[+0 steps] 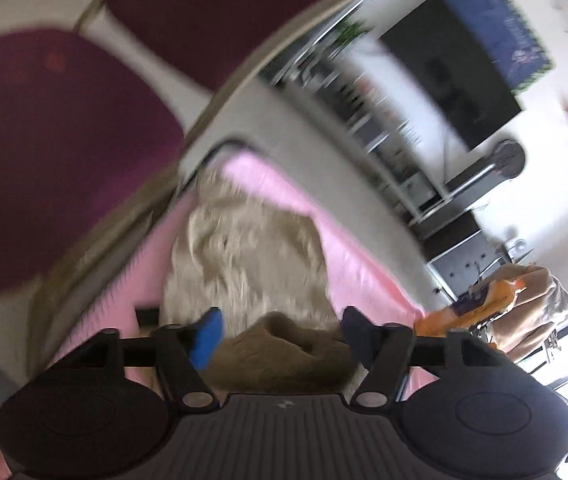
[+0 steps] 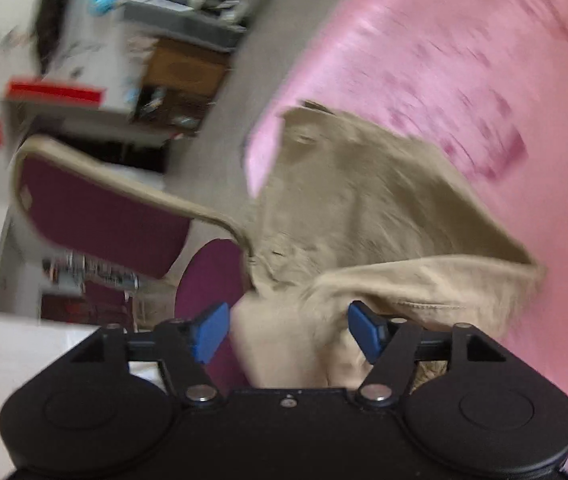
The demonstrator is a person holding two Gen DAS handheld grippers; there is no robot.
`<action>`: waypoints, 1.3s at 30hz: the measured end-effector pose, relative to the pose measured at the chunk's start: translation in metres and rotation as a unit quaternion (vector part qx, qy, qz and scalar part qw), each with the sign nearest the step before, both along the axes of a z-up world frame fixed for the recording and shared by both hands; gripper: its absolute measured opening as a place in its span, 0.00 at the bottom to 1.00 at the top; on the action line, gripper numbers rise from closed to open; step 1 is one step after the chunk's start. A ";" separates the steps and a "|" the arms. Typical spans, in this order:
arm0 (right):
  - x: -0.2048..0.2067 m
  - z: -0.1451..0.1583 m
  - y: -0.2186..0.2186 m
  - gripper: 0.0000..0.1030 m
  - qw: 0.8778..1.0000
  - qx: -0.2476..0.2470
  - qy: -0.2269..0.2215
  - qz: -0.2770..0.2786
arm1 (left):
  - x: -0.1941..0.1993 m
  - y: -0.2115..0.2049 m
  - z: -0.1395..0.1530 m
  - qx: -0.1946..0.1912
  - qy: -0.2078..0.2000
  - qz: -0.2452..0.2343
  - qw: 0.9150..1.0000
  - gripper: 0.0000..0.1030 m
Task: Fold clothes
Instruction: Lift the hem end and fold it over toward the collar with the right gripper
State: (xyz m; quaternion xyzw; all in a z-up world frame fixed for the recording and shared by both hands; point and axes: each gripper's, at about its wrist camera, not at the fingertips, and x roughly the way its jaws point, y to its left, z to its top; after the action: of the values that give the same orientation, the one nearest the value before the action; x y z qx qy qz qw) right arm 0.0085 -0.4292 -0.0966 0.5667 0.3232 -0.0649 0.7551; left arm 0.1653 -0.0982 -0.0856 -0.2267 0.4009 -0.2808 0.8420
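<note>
A beige garment (image 1: 244, 256) lies crumpled on a pink cloth-covered table (image 1: 364, 264). In the left wrist view my left gripper (image 1: 282, 336) is open, its blue pads wide apart, with a fold of the garment lying between them. In the right wrist view the same beige garment (image 2: 364, 216) lies on the pink table cloth (image 2: 444, 60) with one edge hanging over the table's side. My right gripper (image 2: 290, 330) is open, with a bunched part of the garment between its pads. Both views are blurred by motion.
Maroon padded chairs (image 1: 52, 152) with beige frames stand beside the table and show in the right wrist view too (image 2: 100, 216). A dark screen (image 1: 452, 80) and shelving (image 1: 364, 112) line the far wall. A box with a red stripe (image 2: 56, 92) sits at the left.
</note>
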 end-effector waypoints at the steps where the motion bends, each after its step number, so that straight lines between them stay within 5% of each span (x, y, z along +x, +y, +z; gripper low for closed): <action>1: -0.003 0.010 0.000 0.68 0.999 -0.031 -0.002 0.005 | -0.001 0.003 0.000 0.018 -0.011 0.002 1.000 0.64; 3: -0.009 0.022 -0.004 0.68 0.997 -0.080 -0.006 0.021 | 0.000 0.006 -0.010 0.055 -0.009 0.004 0.998 0.64; 7: -0.012 0.029 -0.022 0.69 0.989 -0.146 0.000 0.036 | 0.010 0.005 -0.050 0.093 0.072 0.000 0.993 0.65; 13: 0.010 -0.003 -0.056 0.73 0.978 -0.186 0.022 0.096 | 0.031 -0.023 -0.096 0.146 0.155 -0.030 0.977 0.72; 19: 0.040 -0.061 -0.082 0.72 0.976 -0.172 0.055 0.119 | 0.037 -0.057 -0.102 0.224 0.105 -0.062 0.967 0.81; 23: 0.053 -0.097 -0.091 0.65 0.980 -0.152 0.063 0.116 | 0.049 -0.066 -0.110 0.221 0.104 -0.057 0.968 0.81; 27: 0.058 -0.114 -0.102 0.56 0.985 -0.128 0.017 0.118 | 0.056 -0.071 -0.114 0.210 0.098 -0.044 0.972 0.81; 28: 0.061 -0.117 -0.104 0.46 0.986 -0.121 0.004 0.119 | 0.055 -0.073 -0.115 0.208 0.094 -0.041 0.973 0.81; 35: 0.094 -0.130 -0.097 0.41 0.986 -0.122 -0.047 0.103 | 0.045 -0.093 -0.114 0.243 0.044 -0.048 0.968 0.64; 36: 0.098 -0.130 -0.094 0.37 0.986 -0.129 -0.044 0.095 | 0.044 -0.095 -0.114 0.247 0.041 -0.048 0.967 0.61; 38: 0.106 -0.125 -0.085 0.09 0.982 -0.172 -0.012 0.082 | 0.041 -0.101 -0.113 0.259 0.028 -0.050 0.964 0.55; 39: 0.108 -0.122 -0.078 0.08 0.977 -0.196 -0.004 0.082 | 0.040 -0.104 -0.111 0.266 0.021 -0.053 0.962 0.51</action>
State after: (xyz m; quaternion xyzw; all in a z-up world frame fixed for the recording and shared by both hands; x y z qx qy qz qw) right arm 0.1167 -0.5076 -0.2183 0.3795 0.3469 -0.0630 0.8554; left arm 0.2048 -0.2021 -0.1966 0.0212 0.4903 -0.2039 0.8471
